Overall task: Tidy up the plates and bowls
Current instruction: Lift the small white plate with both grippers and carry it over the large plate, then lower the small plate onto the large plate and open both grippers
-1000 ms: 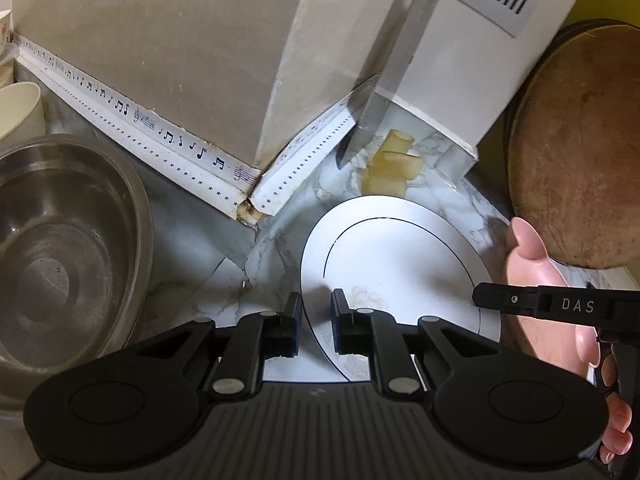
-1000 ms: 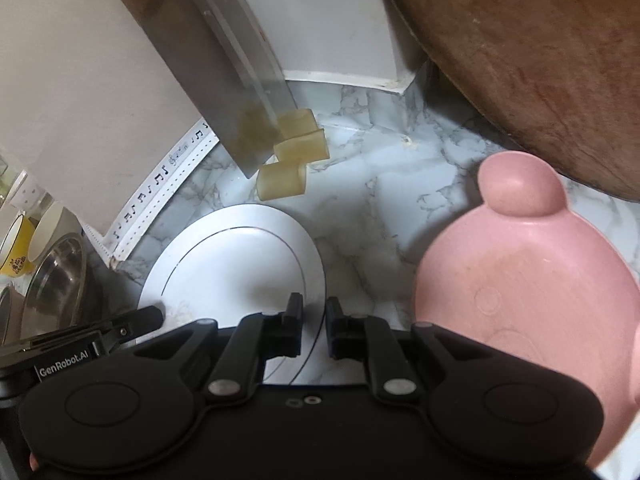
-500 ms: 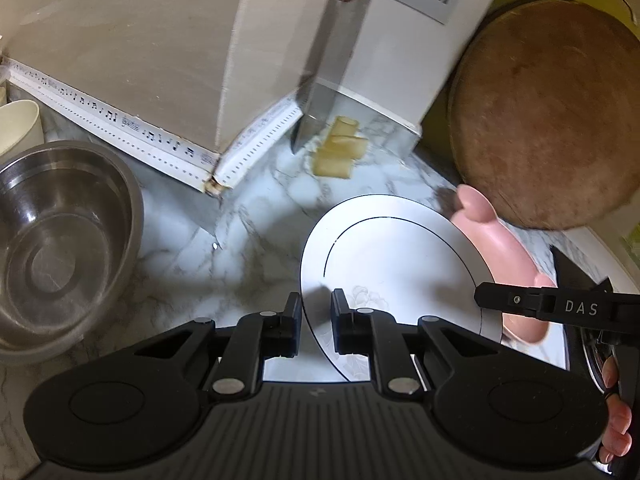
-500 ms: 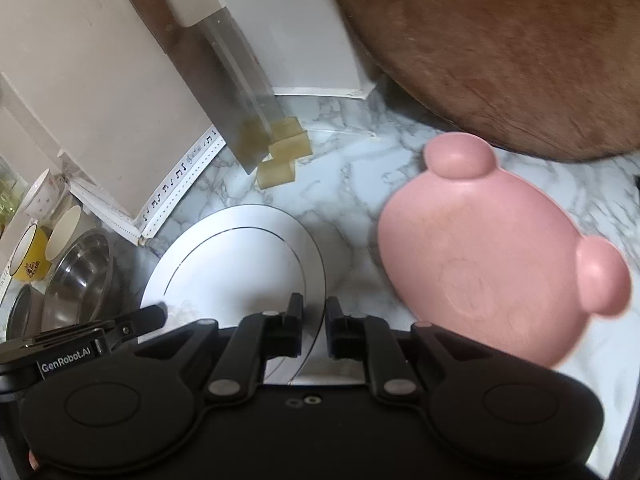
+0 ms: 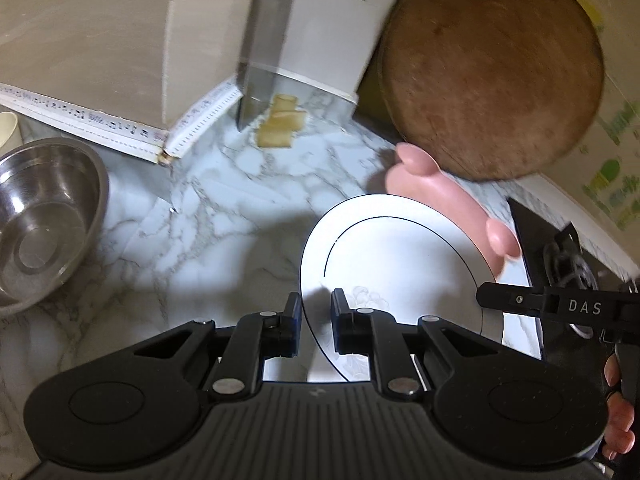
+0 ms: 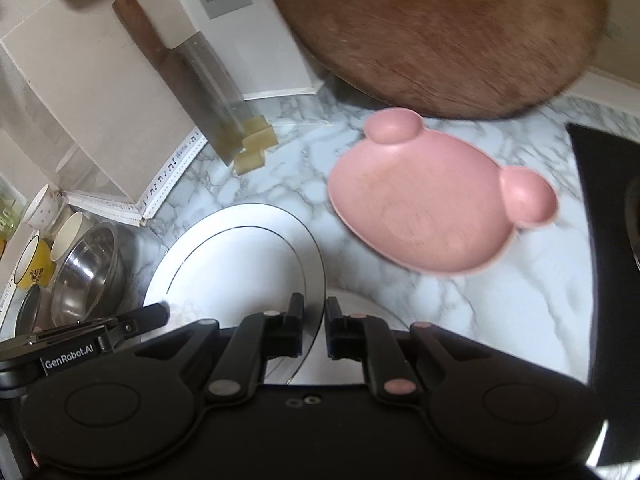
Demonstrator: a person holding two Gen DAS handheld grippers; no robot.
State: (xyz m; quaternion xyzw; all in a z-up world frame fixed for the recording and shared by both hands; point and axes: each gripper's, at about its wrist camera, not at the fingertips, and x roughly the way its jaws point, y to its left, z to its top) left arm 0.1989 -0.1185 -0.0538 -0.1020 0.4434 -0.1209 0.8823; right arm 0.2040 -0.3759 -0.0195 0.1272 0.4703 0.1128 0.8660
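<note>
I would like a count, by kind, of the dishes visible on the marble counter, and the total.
Plates: 2, white plate and pink bear-shaped plate
Steel bowls: 2, large one and smaller one
Cups: 3, yellow, cream, white patterned
Total: 7

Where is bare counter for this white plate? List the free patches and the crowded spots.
Free: the marble between the steel bowl and the white plate; also the strip between the pink plate and the black stove. Crowded: the back corner with the cleaver and yellow blocks, and the cups on the left.
</note>
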